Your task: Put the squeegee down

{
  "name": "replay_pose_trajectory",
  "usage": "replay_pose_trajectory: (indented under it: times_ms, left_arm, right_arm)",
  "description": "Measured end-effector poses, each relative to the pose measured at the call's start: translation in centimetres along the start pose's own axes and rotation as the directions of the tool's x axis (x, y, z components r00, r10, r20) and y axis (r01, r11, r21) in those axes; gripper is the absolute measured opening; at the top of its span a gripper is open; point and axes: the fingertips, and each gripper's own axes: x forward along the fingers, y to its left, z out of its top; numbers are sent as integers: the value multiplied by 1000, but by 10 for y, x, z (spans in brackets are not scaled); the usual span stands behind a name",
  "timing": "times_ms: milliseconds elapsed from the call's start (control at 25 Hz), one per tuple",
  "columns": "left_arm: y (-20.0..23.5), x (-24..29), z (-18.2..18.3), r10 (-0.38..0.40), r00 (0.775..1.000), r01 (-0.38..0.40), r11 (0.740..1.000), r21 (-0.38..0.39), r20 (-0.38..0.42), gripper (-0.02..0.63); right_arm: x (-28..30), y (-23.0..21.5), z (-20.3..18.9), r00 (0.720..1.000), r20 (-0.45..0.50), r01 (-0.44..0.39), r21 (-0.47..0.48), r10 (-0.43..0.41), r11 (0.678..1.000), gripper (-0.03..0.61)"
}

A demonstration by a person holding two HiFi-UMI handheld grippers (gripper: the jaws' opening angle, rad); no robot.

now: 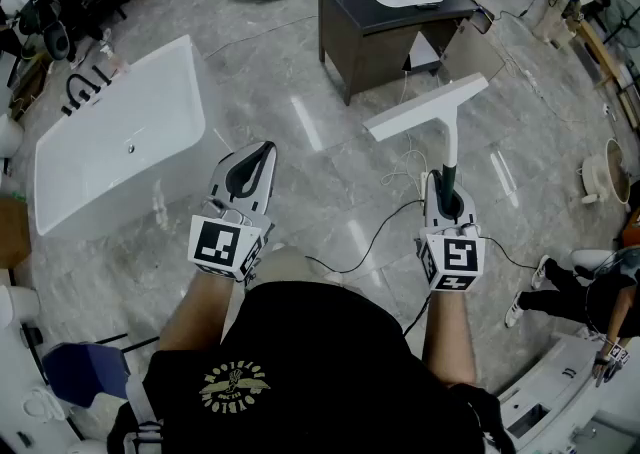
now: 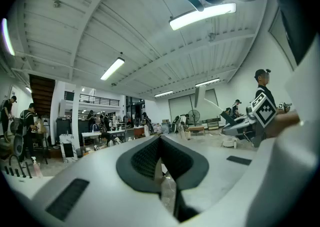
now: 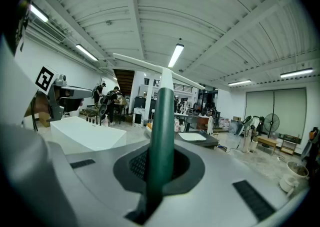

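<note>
Right of centre in the head view, the squeegee with white blade and dark green handle (image 1: 427,106) is up in the air. Its long axis runs up the frame away from the person, handle low, blade crosswise at the top and tilted up to the right. The right gripper (image 1: 447,187) is clamped tight on that green handle. Centre-left, the left gripper (image 1: 252,168) has its jaws pressed together on nothing. Both forearms reach forward side by side, well apart, above the grey marble floor (image 1: 300,212).
</note>
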Motion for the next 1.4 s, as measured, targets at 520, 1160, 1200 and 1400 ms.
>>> replay_pose_trajectory:
  times_ms: [520,1160,1200,1400]
  left_arm:
    - [3,20,-23,-11,999,11,1000,-11,-35,23]
    - [83,133,-29,-52,998,51,998,-39,-27,23]
    - [89,140,-29,-53,998,52,998,-36,-27,23]
    - [121,162,-36,-43,998,42,999,-17,-40,23]
  right_arm:
    - [18,-15,-18,1000,-7,9,18,-9,1000,28]
    - [137,-29,14,999,-46,27,20,-26,999,28]
    - [146,-29,17,999,-45,23,20,-22,1000,28]
    - [188,-25,30,999,-35,11,30,-10,1000,28]
